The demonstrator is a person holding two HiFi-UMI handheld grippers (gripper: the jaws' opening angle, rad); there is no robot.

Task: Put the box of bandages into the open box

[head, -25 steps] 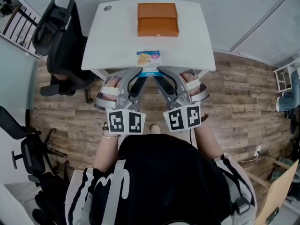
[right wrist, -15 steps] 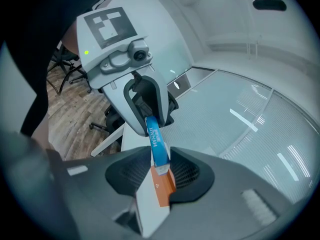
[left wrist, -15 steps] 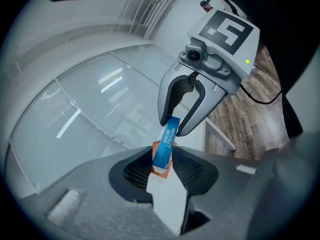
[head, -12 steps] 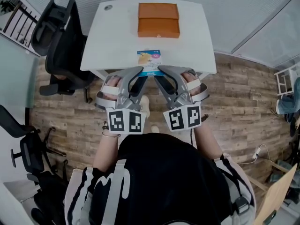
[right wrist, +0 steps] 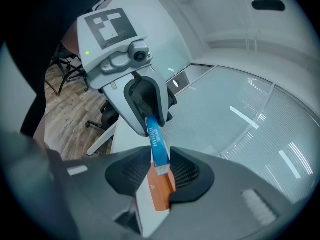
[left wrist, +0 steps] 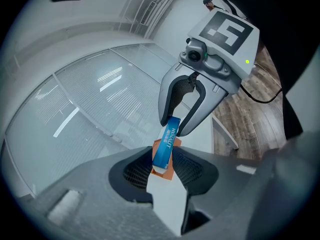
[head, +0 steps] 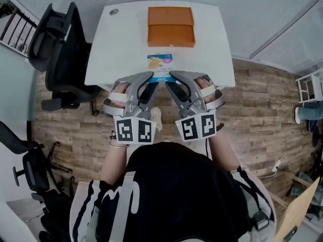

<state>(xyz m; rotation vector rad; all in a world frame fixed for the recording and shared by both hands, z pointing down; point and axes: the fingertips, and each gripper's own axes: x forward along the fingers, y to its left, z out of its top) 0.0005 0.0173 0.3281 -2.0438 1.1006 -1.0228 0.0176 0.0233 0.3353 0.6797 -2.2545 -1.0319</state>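
Nearer now, the one table (head: pixel 121 44) and its one open box (head: pixel 171 24) sit lower in your head view; your left gripper (head: pixel 153 78) and right gripper (head: pixel 170 77) both clamp the one box of bandages (head: pixel 161 63) over the near edge. Left gripper view, then right gripper view, show its blue lettered side, unseen from above.

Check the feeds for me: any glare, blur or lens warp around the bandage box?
Head view: even light, sharp, bandage box clear; the room's edges bow from the wide lens. Left gripper view: heavy fisheye, dark corners, light streaks on the wall panels, near jaws soft, box crisp. Right gripper view: same warp and streaks, box lettering readable.
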